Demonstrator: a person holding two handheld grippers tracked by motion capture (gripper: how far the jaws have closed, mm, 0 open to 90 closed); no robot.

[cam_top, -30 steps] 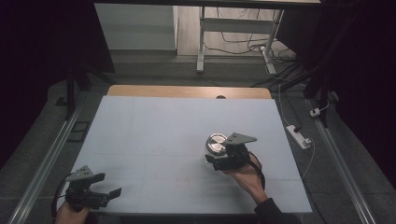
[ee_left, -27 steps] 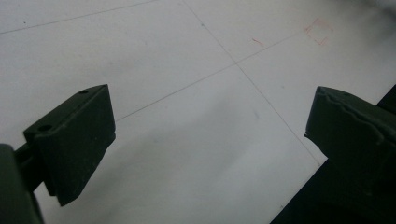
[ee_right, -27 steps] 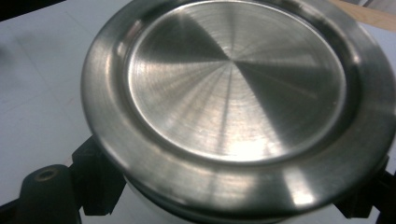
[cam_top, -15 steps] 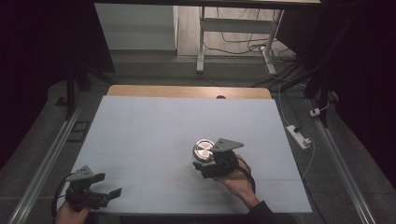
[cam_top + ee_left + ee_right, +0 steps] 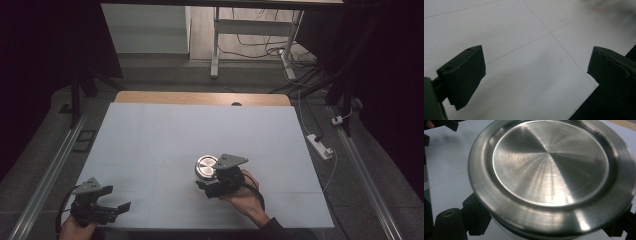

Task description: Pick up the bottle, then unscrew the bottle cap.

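Note:
A round steel container (image 5: 206, 166) with a brushed, rimmed top sits low over the white table (image 5: 190, 135), right of the front middle. My right gripper (image 5: 212, 179) is shut on it, held by a hand coming from the front edge. In the right gripper view the steel container (image 5: 551, 170) takes up most of the picture, with one black finger (image 5: 475, 216) under its rim at the left and the other at the far right. My left gripper (image 5: 117, 209) rests at the front left corner, open. In its own view the left gripper (image 5: 539, 75) has bare table between its jaws.
A strip of wooden tabletop (image 5: 200, 97) shows beyond the white sheet's far edge. Metal rails (image 5: 50, 170) run along both sides of the table. A power strip (image 5: 320, 146) and cables lie on the floor at the right, and a desk frame (image 5: 216, 45) stands behind.
My right gripper has carried the steel container leftward and toward the front edge. The left gripper has stayed in place, still open.

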